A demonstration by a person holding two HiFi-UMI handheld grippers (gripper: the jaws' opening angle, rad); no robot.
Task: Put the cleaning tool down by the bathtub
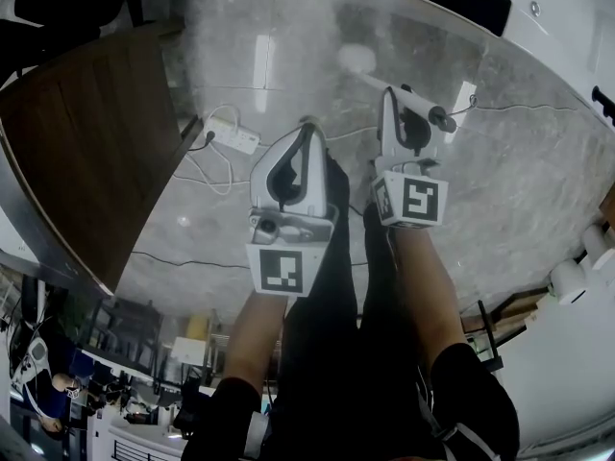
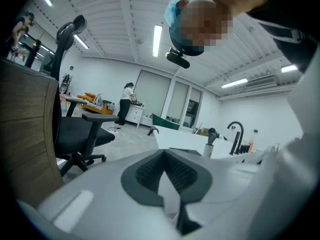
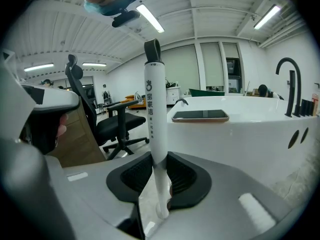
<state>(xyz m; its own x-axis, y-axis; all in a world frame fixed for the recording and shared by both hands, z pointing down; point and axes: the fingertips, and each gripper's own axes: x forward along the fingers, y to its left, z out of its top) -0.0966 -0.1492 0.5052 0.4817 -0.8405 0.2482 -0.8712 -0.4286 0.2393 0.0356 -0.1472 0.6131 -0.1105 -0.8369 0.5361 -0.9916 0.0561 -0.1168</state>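
Count: two hand-held grippers, one cleaning tool, one bathtub.

Left hand-held gripper (image 2: 163, 154): jaws pressed together at the tips, nothing between the pads.

Right hand-held gripper (image 3: 159, 159): jaws pinching the cleaning tool (image 3: 154, 109) on its handle.

Cleaning tool, appearance:
- One slim, straight white handle with dark print running down it.
- One black hanging loop (image 3: 152, 49) at the end that stands above the jaws in the right gripper view.
- One pale, rounded head (image 1: 356, 58) at the opposite end. It is blurred in the head view, so its make cannot be told.

Cleaning tool, location: held off the grey marbled floor (image 1: 538, 190), on the outer side of the bathtub (image 3: 240, 134) and near its white wall. The head end is the end nearer the bathtub.

Other items, placed against the bathtub:
- One phone (image 3: 200, 115) lies flat on the bathtub rim.
- One black faucet (image 3: 291, 84) rises from the rim.
- One black office chair (image 3: 107, 121) stands well apart from the bathtub, beside a wooden panel (image 1: 86, 152).
- One white power strip (image 1: 231, 133) lies on the floor, between the panel and the bathtub.
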